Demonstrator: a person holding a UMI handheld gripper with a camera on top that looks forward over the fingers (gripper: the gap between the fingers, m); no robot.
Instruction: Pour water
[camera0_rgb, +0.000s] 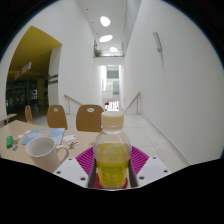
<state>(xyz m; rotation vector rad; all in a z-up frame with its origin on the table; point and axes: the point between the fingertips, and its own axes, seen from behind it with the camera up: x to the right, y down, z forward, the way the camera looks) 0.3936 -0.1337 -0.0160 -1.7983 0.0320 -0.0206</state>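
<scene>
While the bottle stands between the fingers, entries follow.

Gripper (111, 170): lower centre of the frame; fingers parted only as wide as the bottle, one at each side of it.

Pads (83, 160): magenta, ribbed; both lie against the bottle's sides with no gap visible, so the tool is clamped on it.

Bottle (111, 152): clear plastic, upright, lower centre of the frame; yellowish liquid fills the lower body; pale cap on top; its base is hidden behind the fingers, so whether it rests on the table cannot be told.

Cup (42, 152): white, handle toward the bottle; lower left of the frame, left of the left finger, near but apart from the bottle; opening tilted toward the camera.

Table (70, 135): pale top, running from lower left to behind the bottle; small green item near its left end, too small to identify.

Chairs (88, 117): two with wooden backs, beyond the table, left of centre.

Corridor (112, 85): white walls, round ceiling lights at upper centre, bright doorway at the far end.

Left wall (35, 45): yellow panel, upper left.
</scene>
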